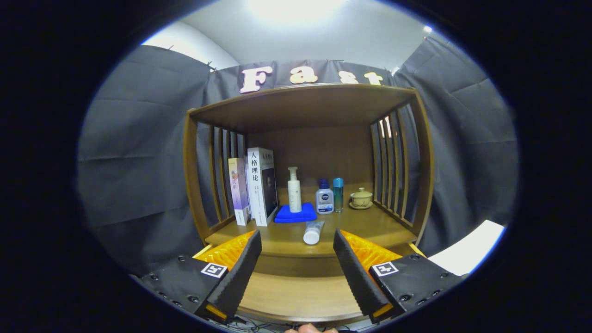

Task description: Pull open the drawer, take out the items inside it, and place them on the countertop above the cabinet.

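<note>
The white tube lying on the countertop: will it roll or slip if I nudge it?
The white tube lies on its side just beyond the open jaws, so its round body may roll sideways. It looks smooth, perhaps slippery. It is probably light and squeezable; grip gently.

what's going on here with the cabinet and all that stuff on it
A person is holding a handheld gripper in front of a wooden cabinet. Its fingers are open and grip nothing. Just beyond them a white tube lies on the countertop. Farther back stand books, a pump bottle on a blue cloth, two small bottles and a lidded cup.
</note>
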The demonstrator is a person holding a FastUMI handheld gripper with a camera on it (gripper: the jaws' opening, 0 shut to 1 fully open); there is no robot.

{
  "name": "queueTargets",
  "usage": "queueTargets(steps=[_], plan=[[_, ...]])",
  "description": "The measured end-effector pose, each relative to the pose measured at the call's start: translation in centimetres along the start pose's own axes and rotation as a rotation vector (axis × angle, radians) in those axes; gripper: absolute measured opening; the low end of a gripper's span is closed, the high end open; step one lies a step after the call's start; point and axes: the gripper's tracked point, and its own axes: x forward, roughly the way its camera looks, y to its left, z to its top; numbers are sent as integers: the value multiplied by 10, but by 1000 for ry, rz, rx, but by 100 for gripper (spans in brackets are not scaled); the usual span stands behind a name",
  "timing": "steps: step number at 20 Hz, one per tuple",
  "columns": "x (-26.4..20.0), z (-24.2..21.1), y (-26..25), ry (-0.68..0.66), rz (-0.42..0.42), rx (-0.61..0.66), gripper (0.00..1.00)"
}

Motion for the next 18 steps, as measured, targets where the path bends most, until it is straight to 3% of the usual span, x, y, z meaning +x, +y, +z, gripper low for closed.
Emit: queueTargets(steps=[5,8,12,18], plan=[[-38,-33,13,-6,6,14,98],[-63,-52,10,-25,-22,52,98],[-82,-75,1,-51,-75,12,98],[-87,-126,12,53,-59,-8,98]])
